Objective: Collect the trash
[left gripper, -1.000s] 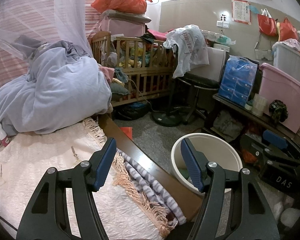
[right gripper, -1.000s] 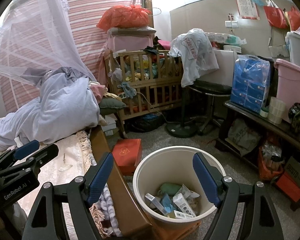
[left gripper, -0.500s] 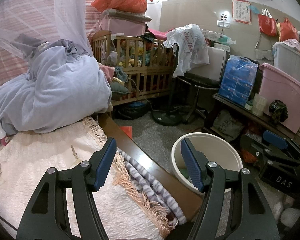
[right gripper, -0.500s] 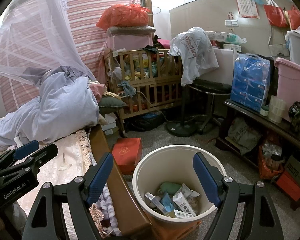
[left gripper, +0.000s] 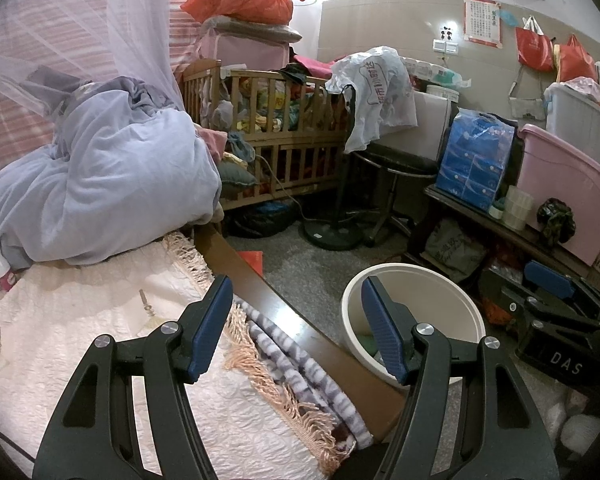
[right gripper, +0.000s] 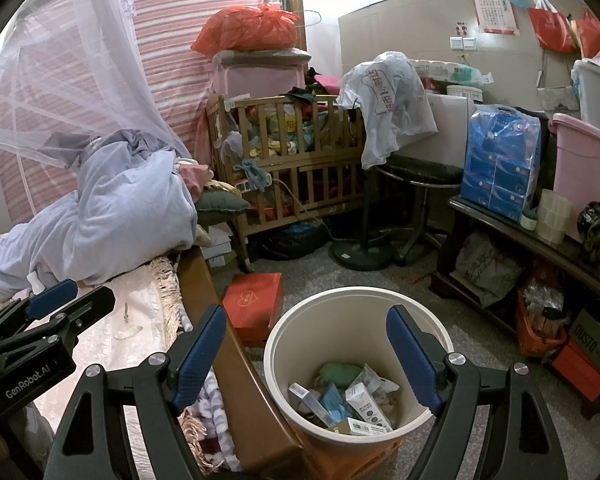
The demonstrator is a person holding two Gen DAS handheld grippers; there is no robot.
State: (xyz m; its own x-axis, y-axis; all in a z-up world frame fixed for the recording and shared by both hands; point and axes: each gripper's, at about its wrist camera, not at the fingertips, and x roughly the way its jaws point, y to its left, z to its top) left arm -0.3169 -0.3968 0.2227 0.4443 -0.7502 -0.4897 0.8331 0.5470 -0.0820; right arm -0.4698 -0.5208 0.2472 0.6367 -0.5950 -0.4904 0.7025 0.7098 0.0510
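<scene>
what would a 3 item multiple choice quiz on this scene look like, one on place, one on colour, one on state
1. Where does the red box lie?
A. on the floor between bed frame and bin
B. inside the bin
C. on the bed

2. What colour are the pads on the right gripper?
A. red
B. blue
C. white

3. What is the state of the bin?
A. tipped over
B. upright with a lid on
C. upright, open, with trash at the bottom

Key: 1 A, it sits on the grey floor beside the bin; 2 B, both pads show blue; 3 C, its open top shows cartons and wrappers inside.
</scene>
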